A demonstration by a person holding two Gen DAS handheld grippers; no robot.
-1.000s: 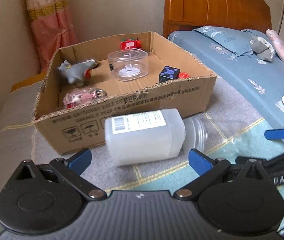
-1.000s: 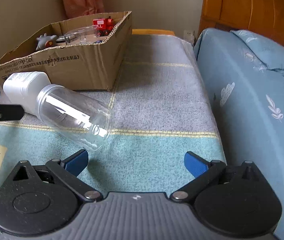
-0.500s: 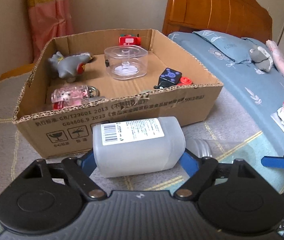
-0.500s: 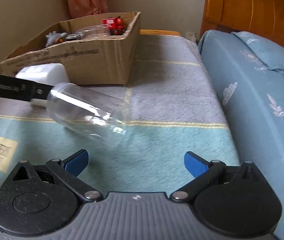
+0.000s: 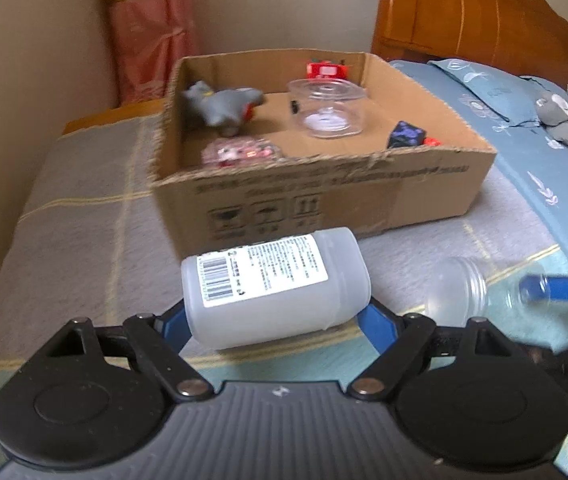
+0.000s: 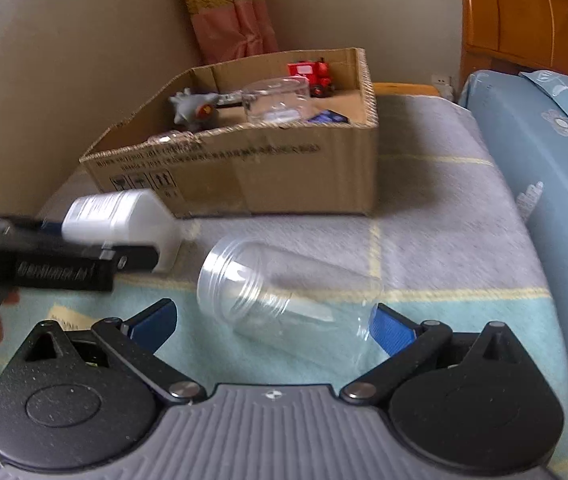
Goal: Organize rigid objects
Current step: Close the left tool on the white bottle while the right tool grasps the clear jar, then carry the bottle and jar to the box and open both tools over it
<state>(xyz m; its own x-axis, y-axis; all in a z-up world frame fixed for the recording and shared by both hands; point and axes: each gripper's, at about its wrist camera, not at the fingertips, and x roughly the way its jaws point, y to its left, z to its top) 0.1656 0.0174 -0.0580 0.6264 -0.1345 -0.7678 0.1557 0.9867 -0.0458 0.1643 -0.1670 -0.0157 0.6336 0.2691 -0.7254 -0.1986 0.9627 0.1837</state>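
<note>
I have the left gripper [image 5: 275, 316] closed on the white bottle [image 5: 275, 284], its blue pads pressed against both ends, the bottle lying sideways with the label up. It sits just in front of the cardboard box [image 5: 324, 196], on the blanket [image 5: 75, 232] or barely off it; I cannot tell which.

The right gripper [image 6: 273, 320] stands spread, its blue fingers [image 6: 392, 330] flanking the clear jar [image 6: 284, 292], which lies on its side with the threaded mouth toward the box. The pads do not look pressed against it.

What worries me on the left: I am pinching the bottle end to end, and smooth plastic held that way could pivot or slip out as I lift it over the box wall. If I stay low, the bottle could clip the near rim and shove the box back.

On the right, the jar is round, and the blanket is soft. If one finger touches first, the jar may roll away toward the bed [image 6: 544, 152]. Thin clear plastic could also flex and pop out under a hard squeeze.

Inside the box, the grey toy [image 5: 219, 106] and the clear tub [image 5: 326, 108] leave limited room, so a careless drop could knock them about.
</note>
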